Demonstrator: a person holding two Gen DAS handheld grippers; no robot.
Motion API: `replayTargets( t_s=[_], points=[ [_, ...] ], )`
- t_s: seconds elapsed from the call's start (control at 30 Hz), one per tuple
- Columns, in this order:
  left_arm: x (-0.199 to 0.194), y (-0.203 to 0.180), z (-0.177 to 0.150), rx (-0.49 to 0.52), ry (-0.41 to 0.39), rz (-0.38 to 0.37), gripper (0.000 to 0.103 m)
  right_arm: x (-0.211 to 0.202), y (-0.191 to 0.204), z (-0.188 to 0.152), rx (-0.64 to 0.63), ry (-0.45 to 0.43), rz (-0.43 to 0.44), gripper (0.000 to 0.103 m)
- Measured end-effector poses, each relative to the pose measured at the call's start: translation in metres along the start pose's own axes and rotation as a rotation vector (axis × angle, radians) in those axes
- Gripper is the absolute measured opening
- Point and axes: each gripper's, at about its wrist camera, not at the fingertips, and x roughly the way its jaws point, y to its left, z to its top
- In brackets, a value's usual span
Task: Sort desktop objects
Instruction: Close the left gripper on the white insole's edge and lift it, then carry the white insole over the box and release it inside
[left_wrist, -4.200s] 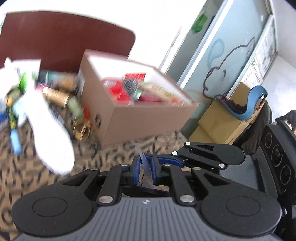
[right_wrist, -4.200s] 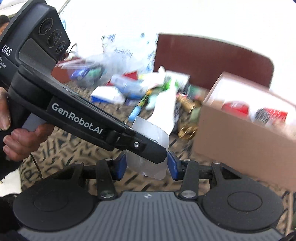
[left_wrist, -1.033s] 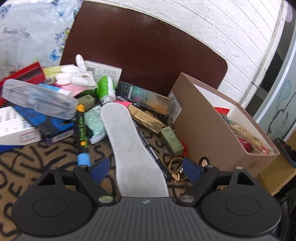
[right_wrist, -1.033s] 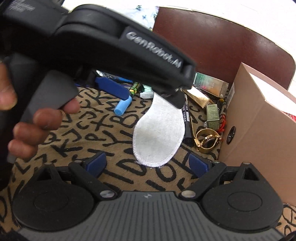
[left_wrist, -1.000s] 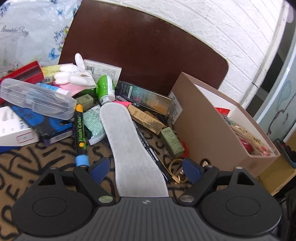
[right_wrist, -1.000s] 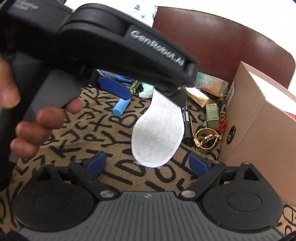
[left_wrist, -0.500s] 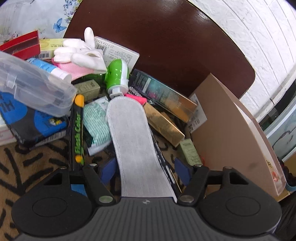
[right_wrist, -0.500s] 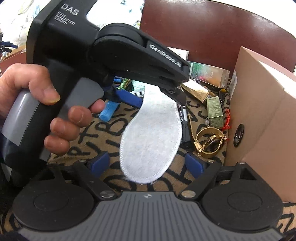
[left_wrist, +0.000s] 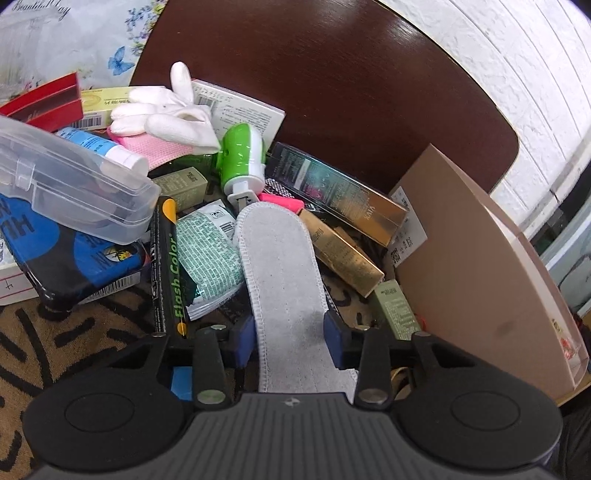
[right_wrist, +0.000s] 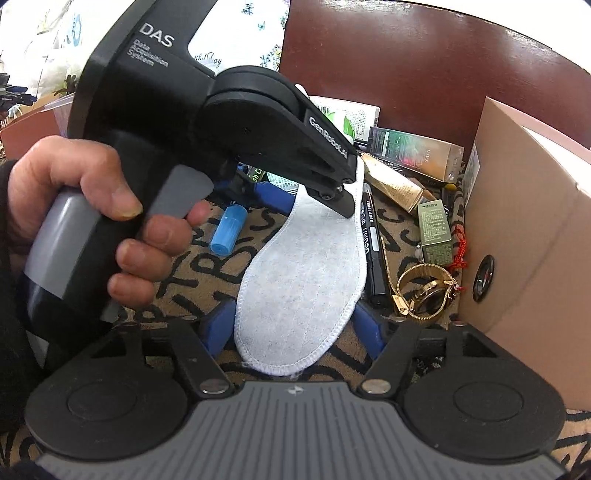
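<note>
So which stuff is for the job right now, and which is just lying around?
For the job: grey insole, cardboard box.
Just lying about: gold watch, white glove, green bottle, clear case, Flash Color pen.

Insole (left_wrist: 284, 280): grey felt-like cloth, matt, stitched edge. Case (left_wrist: 70, 184): clear, smooth plastic. Glove (left_wrist: 166, 110): white knit cloth. Long box (left_wrist: 340, 192): glossy foil-finish card. Storage box (right_wrist: 524, 236): matt brown cardboard. Watch (right_wrist: 424, 295): gold-coloured metal, mesh band. Desk cover (right_wrist: 207, 280): matt, letter-printed textile. Chair back (left_wrist: 332, 81): dark brown, smooth, semi-gloss. Left gripper (left_wrist: 290, 338): matt black plastic, blue pads.
</note>
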Motion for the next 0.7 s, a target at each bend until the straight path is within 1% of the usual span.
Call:
replayTargets(
  t_s=[0.07,0.1,0.13,0.17,0.33,0.47,0.6,0.7],
  points=[
    [-0.003,-0.001,-0.001,0.000,-0.001,0.004,0.028,0.001,-0.002,0.000,0.000,0.001,-0.004,0.067],
    [-0.005,-0.001,-0.001,-0.005,-0.004,0.003,0.025,-0.002,-0.001,-0.001,0.001,0.000,-0.007,0.067],
    [-0.008,-0.001,-0.002,-0.010,-0.009,0.002,0.019,-0.004,0.000,-0.002,-0.001,-0.002,-0.012,0.067],
    [-0.011,-0.001,-0.003,-0.012,-0.015,0.001,0.017,-0.006,0.001,-0.002,-0.005,-0.005,-0.015,0.067],
    [-0.035,-0.010,-0.008,0.020,-0.069,0.015,0.016,-0.023,0.010,-0.002,-0.035,-0.036,-0.016,0.067],
    [-0.061,-0.018,-0.005,0.022,-0.115,0.005,0.016,-0.042,0.015,0.001,-0.050,-0.084,-0.016,0.067],
    [-0.085,-0.039,0.001,0.069,-0.175,-0.007,0.016,-0.065,0.015,0.007,-0.048,-0.150,-0.022,0.067],
    [-0.100,-0.058,0.008,0.112,-0.221,-0.033,0.016,-0.083,0.010,0.013,-0.035,-0.201,-0.033,0.067]
  ],
)
